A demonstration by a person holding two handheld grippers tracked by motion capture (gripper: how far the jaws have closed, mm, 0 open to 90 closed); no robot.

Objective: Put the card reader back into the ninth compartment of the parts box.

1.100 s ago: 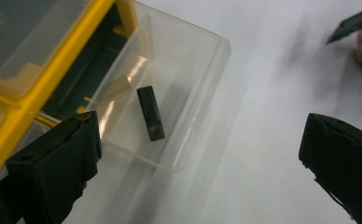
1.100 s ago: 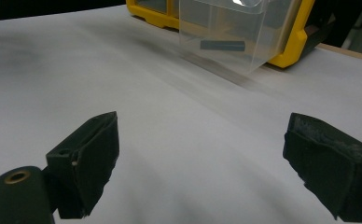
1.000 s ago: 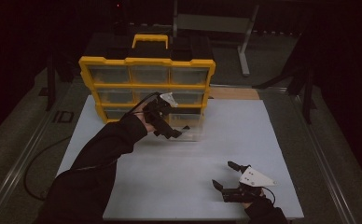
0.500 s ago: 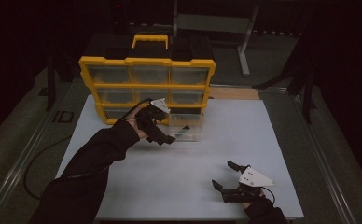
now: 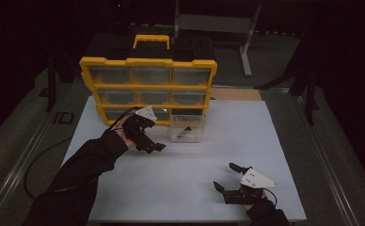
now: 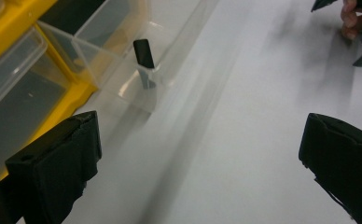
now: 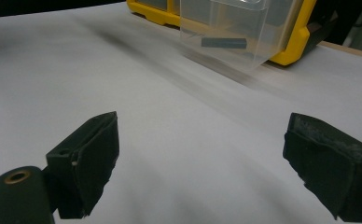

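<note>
High view — clear plastic drawer (image 5: pixel 188 132), rectangular.

clear glossy plastic drawer (image 5: pixel 186 133), matt white table (image 5: pixel 218 155)

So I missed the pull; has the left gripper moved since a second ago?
Yes. The left gripper has drawn back from the yellow organizer toward the person.

Left gripper (image 6: pixel 200 154) jaws wide apart over white table (image 6: pixel 244 140); clear drawer (image 6: pixel 137 70) ahead holds black block (image 6: pixel 143 52).
</note>
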